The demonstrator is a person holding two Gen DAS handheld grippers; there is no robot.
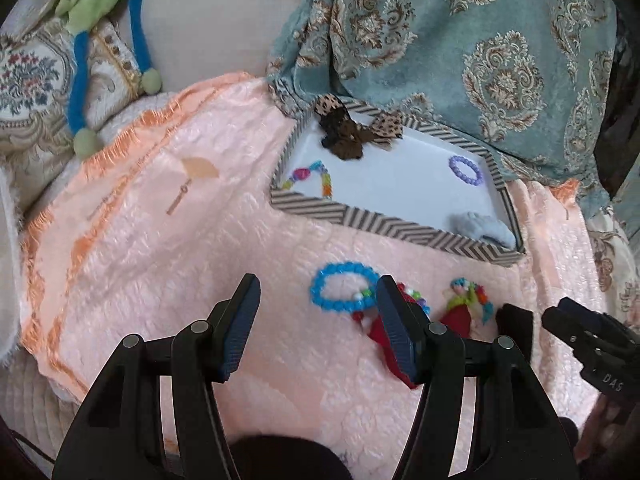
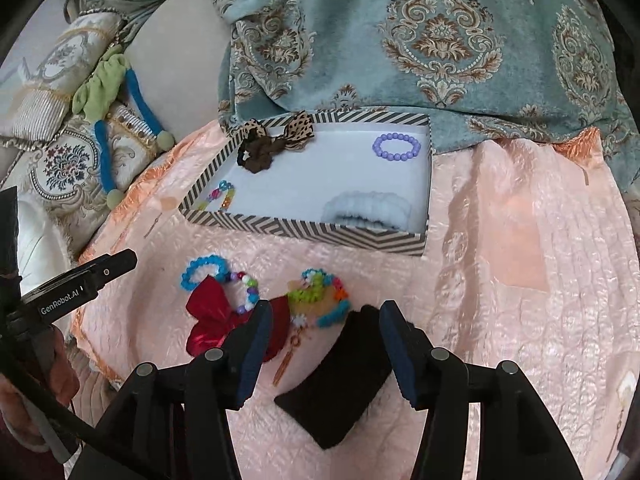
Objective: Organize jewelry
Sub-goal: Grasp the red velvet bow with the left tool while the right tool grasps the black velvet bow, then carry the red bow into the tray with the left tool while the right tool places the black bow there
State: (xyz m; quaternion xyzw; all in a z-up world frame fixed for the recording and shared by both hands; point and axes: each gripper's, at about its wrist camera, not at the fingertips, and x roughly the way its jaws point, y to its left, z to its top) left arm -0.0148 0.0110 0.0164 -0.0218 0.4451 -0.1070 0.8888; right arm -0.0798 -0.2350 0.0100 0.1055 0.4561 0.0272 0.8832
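A chevron-striped box (image 1: 384,222) (image 2: 304,232) lies on the pink quilt. It holds a purple bead bracelet (image 1: 465,169) (image 2: 397,146), a brown bow (image 1: 344,136) (image 2: 264,144), a multicolour bracelet (image 1: 310,174) (image 2: 220,197) and a pale blue scrunchie (image 1: 482,228) (image 2: 370,208). In front of it lie a blue bead bracelet (image 1: 340,287) (image 2: 202,270), a red bow (image 1: 384,336) (image 2: 212,314), a colourful bead piece (image 1: 468,300) (image 2: 320,296) and a black cloth piece (image 2: 340,376). My left gripper (image 1: 316,300) is open and empty, just left of the red bow. My right gripper (image 2: 326,320) is open above the black piece.
A teal patterned drape (image 2: 400,40) hangs behind the box. Embroidered cushions (image 1: 32,80) and a green-and-blue plush toy (image 1: 100,12) sit at the left. The quilt's orange fringe (image 1: 108,148) marks its left edge. A gold earring (image 2: 286,360) lies by the black piece.
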